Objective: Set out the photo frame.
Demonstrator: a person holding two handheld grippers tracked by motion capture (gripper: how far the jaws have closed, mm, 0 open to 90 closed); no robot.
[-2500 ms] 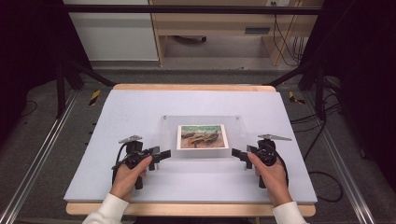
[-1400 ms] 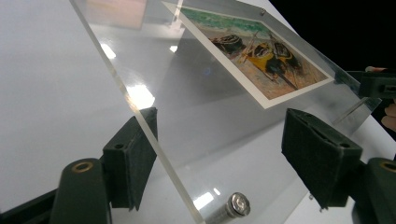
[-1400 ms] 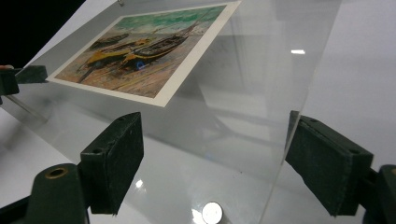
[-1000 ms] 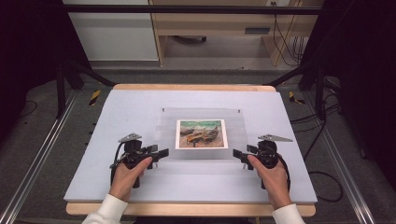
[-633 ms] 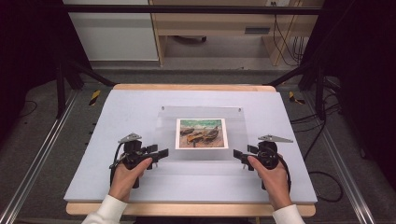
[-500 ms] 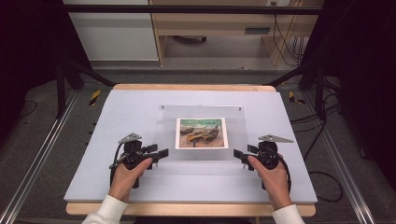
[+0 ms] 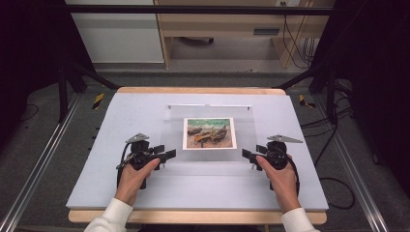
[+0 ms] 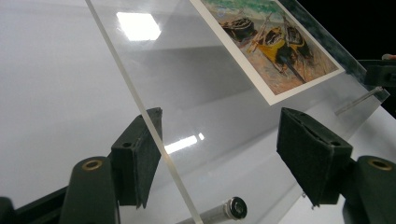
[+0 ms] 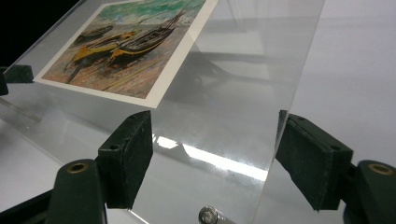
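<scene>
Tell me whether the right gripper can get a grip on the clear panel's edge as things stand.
Probably yes. The right gripper already has its open fingers straddling the right edge of the clear acrylic panel, and nothing sits between them and it. Closing should pinch it, though the fingers are not touching it yet.

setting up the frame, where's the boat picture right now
In the high view, the white-bordered boat painting print lies mid-table under the clear acrylic sheet, between both tongs.
</scene>
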